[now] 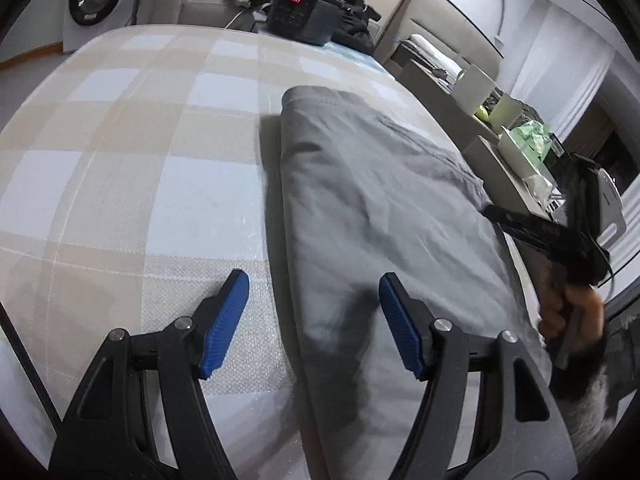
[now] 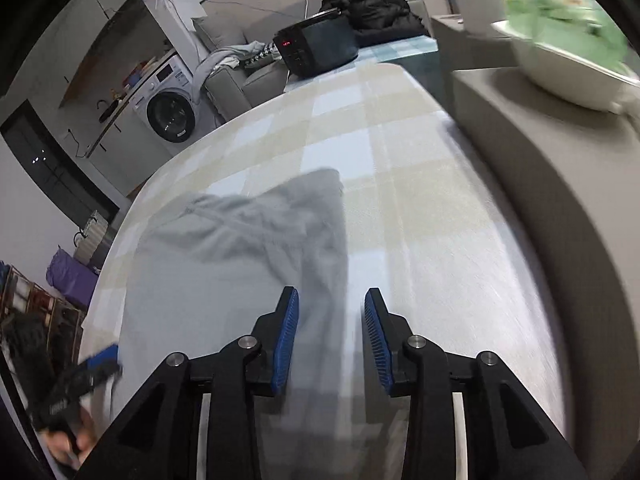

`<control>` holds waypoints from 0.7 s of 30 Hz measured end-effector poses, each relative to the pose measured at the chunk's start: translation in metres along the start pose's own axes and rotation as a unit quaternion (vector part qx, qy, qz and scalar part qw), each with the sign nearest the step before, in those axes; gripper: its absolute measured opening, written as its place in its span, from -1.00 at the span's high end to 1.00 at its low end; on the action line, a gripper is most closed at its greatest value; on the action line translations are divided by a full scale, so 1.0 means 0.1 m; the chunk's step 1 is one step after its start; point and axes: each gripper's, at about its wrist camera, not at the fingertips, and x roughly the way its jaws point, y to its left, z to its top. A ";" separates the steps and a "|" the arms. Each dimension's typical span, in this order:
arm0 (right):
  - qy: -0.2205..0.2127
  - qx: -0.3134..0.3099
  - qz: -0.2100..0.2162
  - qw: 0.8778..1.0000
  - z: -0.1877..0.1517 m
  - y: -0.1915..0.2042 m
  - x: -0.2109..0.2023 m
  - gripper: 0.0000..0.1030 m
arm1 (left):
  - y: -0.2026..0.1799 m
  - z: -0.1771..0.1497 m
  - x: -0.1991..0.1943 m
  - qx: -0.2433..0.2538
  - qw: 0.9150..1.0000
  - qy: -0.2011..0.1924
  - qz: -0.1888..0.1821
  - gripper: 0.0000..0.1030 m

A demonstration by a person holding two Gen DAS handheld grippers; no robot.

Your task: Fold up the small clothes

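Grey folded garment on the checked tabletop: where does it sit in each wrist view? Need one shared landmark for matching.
Left wrist view: the grey folded garment runs from centre to lower right, its left edge passing between the open left gripper fingers.
Right wrist view: the garment fills centre-left, reaching under the left finger of the open right gripper.
Shared landmark: the black box with a red display at the table's far end.

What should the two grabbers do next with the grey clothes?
Probably lower the left gripper to pinch the near edge of the grey garment. Both grippers are open and empty, the right gripper hovering over its other edge, and it lies only partly folded on the checked cloth.
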 end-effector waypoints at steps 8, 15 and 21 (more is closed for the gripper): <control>0.045 -0.004 0.092 0.995 -0.50 0.04 -0.23 0.13 | -0.21 -0.09 0.00 0.014 0.999 0.009 -0.037 -0.08; 0.039 -0.011 0.089 0.995 -0.53 0.18 -0.10 0.46 | -0.21 -0.07 0.00 0.001 0.999 0.008 -0.044 0.60; 0.037 -0.014 0.092 0.995 -0.58 0.25 -0.09 0.51 | -0.17 -0.02 0.04 -0.004 0.999 0.006 -0.041 0.65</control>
